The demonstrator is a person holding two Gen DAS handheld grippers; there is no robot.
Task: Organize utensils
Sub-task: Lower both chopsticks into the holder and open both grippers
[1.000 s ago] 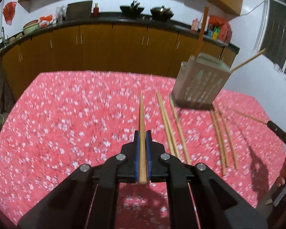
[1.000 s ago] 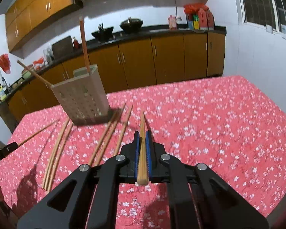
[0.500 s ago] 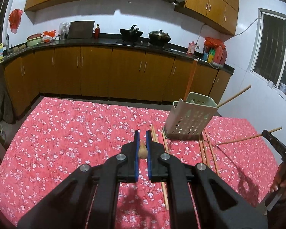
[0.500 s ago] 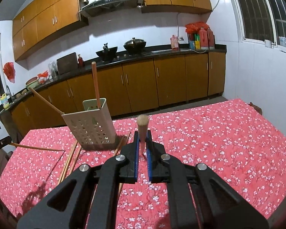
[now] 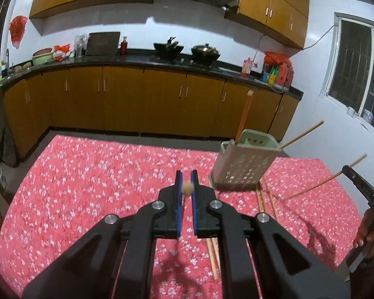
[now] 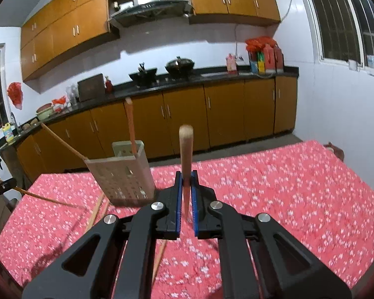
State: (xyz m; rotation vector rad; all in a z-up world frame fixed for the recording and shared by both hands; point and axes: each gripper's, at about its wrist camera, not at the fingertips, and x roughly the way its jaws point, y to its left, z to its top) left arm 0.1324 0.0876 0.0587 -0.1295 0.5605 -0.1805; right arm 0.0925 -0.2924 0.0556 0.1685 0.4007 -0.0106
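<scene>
My left gripper (image 5: 186, 177) is shut on a wooden chopstick (image 5: 187, 188), seen end-on and raised above the table. My right gripper (image 6: 186, 177) is shut on another chopstick (image 6: 186, 154) that stands nearly upright. A pale perforated utensil holder (image 5: 245, 165) stands on the table with two chopsticks leaning in it; in the right wrist view the holder (image 6: 122, 177) is left of my gripper. Loose chopsticks (image 5: 261, 196) lie on the cloth beside the holder. The other gripper's chopstick (image 5: 326, 182) shows at the right edge.
The table has a red floral cloth (image 5: 87, 179). Brown kitchen cabinets (image 5: 137, 99) and a dark counter with woks run behind it. A white wall and window (image 6: 349, 25) are to the right.
Both grippers have tilted up and lifted, each with its chopstick. The chopsticks swung from lying flat and pointing forward to raised, the right one nearly upright.
</scene>
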